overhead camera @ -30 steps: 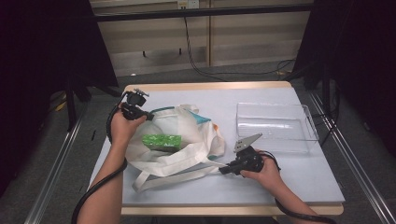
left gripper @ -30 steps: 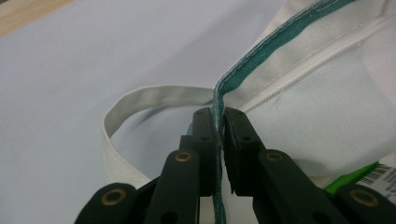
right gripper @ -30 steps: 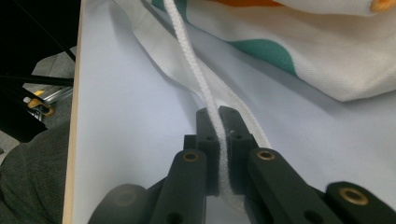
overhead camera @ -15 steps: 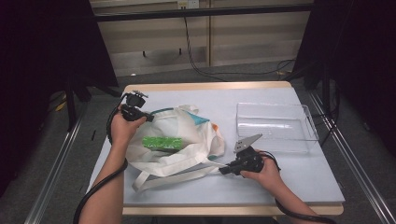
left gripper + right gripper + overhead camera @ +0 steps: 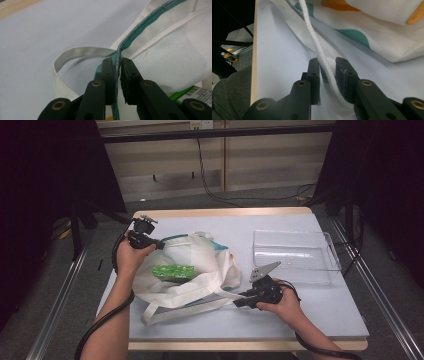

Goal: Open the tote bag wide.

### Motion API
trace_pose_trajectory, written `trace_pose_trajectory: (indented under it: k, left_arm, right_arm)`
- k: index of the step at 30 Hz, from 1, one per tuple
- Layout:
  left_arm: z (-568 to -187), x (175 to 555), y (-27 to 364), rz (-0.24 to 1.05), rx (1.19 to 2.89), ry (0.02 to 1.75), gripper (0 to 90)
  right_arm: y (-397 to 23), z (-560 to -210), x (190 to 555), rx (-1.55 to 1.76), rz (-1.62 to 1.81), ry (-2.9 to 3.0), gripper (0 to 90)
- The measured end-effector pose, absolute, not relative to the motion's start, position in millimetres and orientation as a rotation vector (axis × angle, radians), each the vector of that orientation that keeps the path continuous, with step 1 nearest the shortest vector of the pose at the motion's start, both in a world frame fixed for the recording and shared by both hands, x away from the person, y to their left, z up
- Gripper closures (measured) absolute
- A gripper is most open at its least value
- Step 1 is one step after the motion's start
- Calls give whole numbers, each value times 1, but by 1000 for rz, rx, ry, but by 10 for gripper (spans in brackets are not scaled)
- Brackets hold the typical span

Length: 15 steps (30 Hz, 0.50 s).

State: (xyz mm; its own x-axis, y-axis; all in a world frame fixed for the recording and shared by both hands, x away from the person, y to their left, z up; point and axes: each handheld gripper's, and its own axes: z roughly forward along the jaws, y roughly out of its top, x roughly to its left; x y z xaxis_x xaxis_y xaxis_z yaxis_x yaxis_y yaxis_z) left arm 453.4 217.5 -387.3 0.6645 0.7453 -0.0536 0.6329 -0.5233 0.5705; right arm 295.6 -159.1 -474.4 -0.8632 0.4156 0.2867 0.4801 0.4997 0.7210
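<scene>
White tote bag, mid-table; green packet inside, print unreadable. Left gripper: jaws clamped on bag's teal-edged rim. Right gripper: jaws slightly apart, strap between them, grip uncertain. 1 clear bin right.

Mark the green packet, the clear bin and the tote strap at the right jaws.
green packet [image 5: 173, 271]: high view, top face.
clear bin [image 5: 295, 236]: high view, far rim.
tote strap [image 5: 318, 47]: right gripper view, edge above the jaws.
</scene>
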Motion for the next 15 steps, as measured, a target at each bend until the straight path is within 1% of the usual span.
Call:
trace_pose_trajectory:
  k: [2,4,6,8,10,14,15]
  left_arm:
    - [-387,452,217,273,2311,1070,814]
    - [-386,452,217,275,2311,1066,813]
    - [-386,450,216,271,2297,1076,814]
    - [-385,450,217,269,2307,1065,814]
    - [-384,449,217,273,2307,1063,814]
    - [-384,448,217,275,2304,1062,814]
    - [-384,448,217,277,2304,1060,814]
  right_arm:
    - [-159,-473,296,-794,-1313,-2656,688]
    - [-158,-471,296,-804,-1318,-2660,619]
    - [-157,-468,297,-800,-1340,-2662,615]
    - [-155,-465,298,-798,-1351,-2658,569]
    - [-152,-460,299,-792,-1356,-2663,553]
    - [-143,-454,303,-793,-1375,-2653,487]
    - [-143,-454,303,-793,-1375,-2653,487]
